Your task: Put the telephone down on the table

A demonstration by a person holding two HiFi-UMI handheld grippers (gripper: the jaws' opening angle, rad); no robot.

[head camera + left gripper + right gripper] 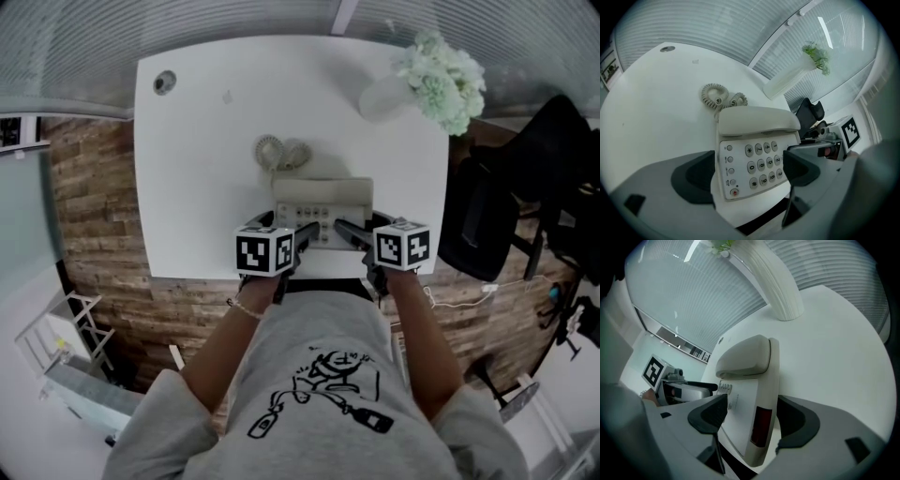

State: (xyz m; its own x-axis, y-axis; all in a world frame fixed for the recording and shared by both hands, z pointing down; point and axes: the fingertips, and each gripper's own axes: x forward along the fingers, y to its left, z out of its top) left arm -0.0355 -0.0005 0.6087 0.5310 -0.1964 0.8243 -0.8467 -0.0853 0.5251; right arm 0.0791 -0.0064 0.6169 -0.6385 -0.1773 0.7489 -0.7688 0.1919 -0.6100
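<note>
Telephone [323, 208] seen between both grippers, at worktop [197, 169] edge nearest them. L gripper [751, 172] clenched across keypad end, pads on both side walls. R gripper [752, 414] clamped on opposite side edge, pads apparently on face and underside.

Judged: rigid plastic shell, moderate wt, smooth, so slip risk. Handset [757, 119] only cradled, could be tipped off if tilted. Coiled cord [719, 96] beyond L gripper may drag. Best held low on base sides, level.

Base-to-worktop contact not resolved: underside hidden by jaws, near end cut off.

White table [197, 169] with vase [386, 97], coiled cord [281, 153]
</note>
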